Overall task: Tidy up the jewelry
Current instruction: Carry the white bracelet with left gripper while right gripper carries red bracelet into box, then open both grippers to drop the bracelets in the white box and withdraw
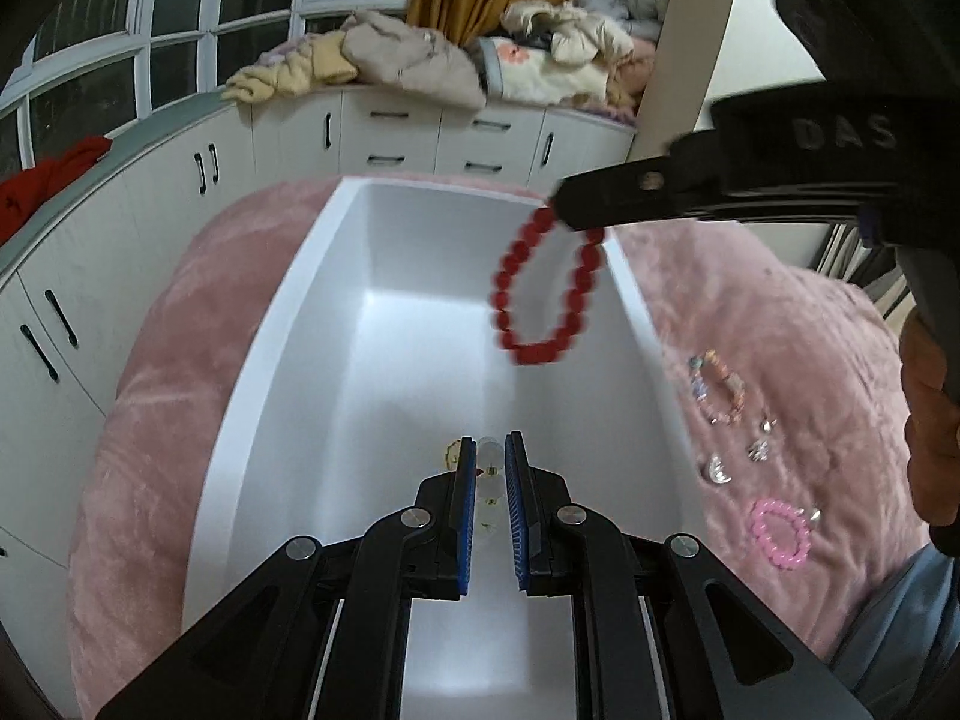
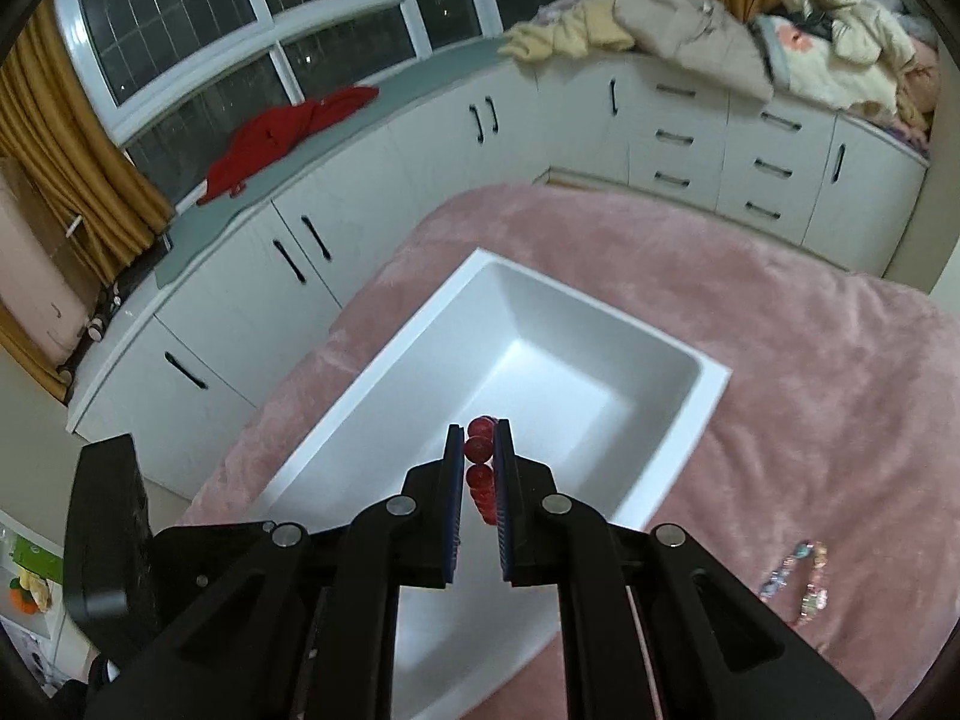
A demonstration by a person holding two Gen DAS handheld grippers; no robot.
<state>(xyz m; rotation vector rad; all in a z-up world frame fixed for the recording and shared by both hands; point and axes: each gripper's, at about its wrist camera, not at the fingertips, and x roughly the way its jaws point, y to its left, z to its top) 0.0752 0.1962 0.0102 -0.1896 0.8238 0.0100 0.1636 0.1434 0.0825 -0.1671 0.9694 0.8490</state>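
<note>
A white rectangular tray [image 1: 282, 312] [image 2: 384, 372] lies on a pink fluffy blanket. My left gripper [image 1: 491, 450] hangs over the tray's near end, shut on a string of pale translucent beads [image 1: 491, 483]. My right gripper [image 2: 480, 438] is shut on a red bead bracelet [image 2: 480, 450]; in the left wrist view that gripper [image 1: 555, 207] reaches in from the right and the red bracelet [image 1: 540, 294] dangles as a loop over the tray's right rim. Loose on the blanket right of the tray lie a multicoloured bracelet [image 1: 723, 387] [image 2: 801, 579], a pink bead bracelet [image 1: 780, 534] and small silver pieces [image 1: 717, 471].
White cabinets [image 2: 312, 276] with dark handles curve round the bed below windows. A red garment [image 2: 282, 138] and piles of clothes [image 1: 408, 54] lie on the sill. A person's hand [image 1: 930, 420] holds the right gripper's handle. The left tool's body [image 2: 108, 534] shows at lower left.
</note>
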